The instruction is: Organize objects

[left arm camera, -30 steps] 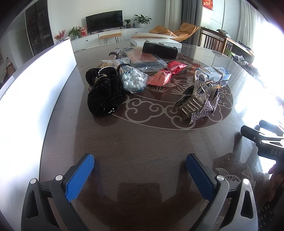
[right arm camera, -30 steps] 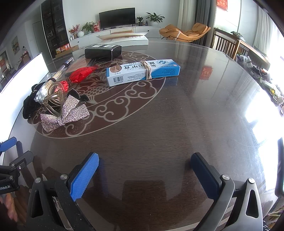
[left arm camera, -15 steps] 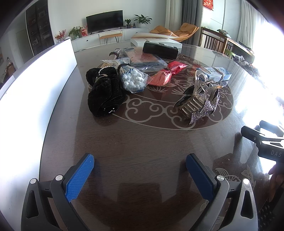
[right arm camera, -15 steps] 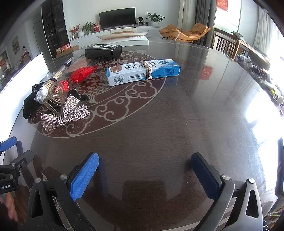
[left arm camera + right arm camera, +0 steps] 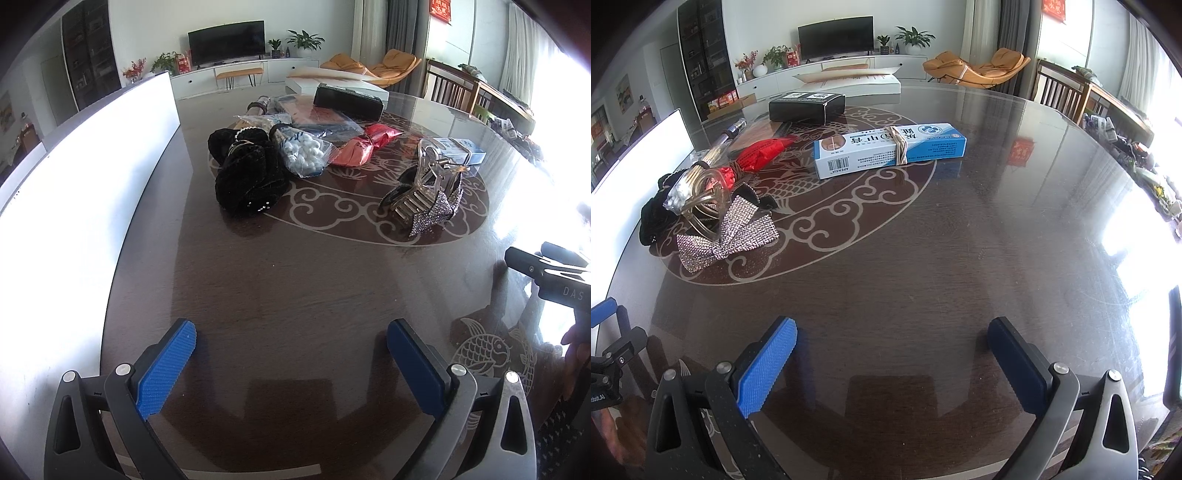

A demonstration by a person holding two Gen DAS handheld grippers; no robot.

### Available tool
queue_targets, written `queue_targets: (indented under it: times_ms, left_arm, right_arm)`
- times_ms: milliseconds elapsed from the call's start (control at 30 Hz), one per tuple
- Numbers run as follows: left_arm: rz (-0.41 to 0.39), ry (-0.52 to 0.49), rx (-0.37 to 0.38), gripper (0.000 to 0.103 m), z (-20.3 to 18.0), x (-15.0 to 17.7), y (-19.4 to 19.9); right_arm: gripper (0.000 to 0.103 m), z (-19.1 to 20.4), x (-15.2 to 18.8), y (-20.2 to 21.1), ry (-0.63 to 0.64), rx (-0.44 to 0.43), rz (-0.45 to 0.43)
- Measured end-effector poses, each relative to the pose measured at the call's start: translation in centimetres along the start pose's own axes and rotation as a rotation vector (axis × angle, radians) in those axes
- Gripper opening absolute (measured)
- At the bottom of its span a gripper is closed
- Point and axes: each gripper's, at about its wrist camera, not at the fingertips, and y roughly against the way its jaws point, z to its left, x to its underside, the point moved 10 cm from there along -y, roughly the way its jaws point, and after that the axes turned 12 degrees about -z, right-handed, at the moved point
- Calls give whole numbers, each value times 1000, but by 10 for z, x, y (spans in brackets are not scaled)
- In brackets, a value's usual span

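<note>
Several loose items lie on a dark round table. A black fuzzy hair piece, a clear bag of white balls, a red packet, a rhinestone bow clip and a black box show in the left wrist view. The right wrist view shows the bow clip, a blue and white box bound with rubber bands, the red packet and the black box. My left gripper and right gripper are both open and empty, low over the table's near part, well short of the items.
A white board stands along the table's left side. Wooden chairs stand beyond the far right rim. The right gripper's body shows at the left view's right edge. A fish inlay marks the near right table.
</note>
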Motion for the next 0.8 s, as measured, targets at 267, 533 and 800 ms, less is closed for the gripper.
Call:
queue_targets:
  times_ms: [267, 533, 800]
  left_arm:
    - [-2, 3, -2, 103, -1, -1, -1]
    - [-3, 1, 2, 103, -1, -2, -2]
    - [-4, 0, 5, 103, -2, -2, -2]
  right_arm:
    - [103, 14, -3, 6, -77, -49, 22]
    - [103, 129, -51, 3, 125, -175, -37]
    - [103, 112, -42, -29, 151, -107, 38]
